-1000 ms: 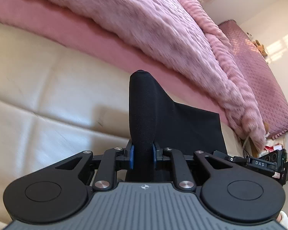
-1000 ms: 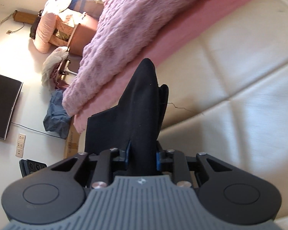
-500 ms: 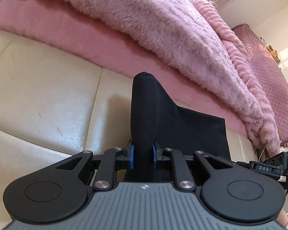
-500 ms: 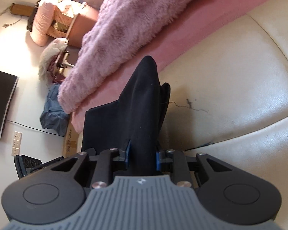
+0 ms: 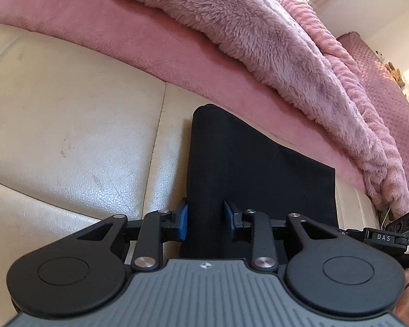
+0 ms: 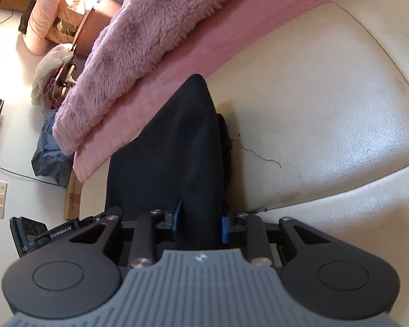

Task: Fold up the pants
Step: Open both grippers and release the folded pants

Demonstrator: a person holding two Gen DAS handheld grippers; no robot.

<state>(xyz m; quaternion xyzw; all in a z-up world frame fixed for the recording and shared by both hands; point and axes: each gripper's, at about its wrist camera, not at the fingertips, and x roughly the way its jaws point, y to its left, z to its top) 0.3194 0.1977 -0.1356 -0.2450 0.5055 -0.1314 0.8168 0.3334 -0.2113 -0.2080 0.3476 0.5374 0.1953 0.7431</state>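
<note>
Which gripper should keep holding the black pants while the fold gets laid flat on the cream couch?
Right. The right gripper pinches the black fabric pants between its blue pads, while the left gripper's jaws are opening around the cloth on the cream leather couch.

bare cream cushion (image 5: 76, 125) beside pants (image 5: 248, 169); pink blanket (image 5: 245, 27) blocks beyond.

Black pants (image 5: 259, 169), folded, flat on cream cushion (image 5: 68, 136).

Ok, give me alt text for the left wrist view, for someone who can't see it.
The left tool is opening around a fold of black pants lying on a cream leather cushion. A fluffy pink blanket drapes behind, and the right tool shows at the right edge.
</note>
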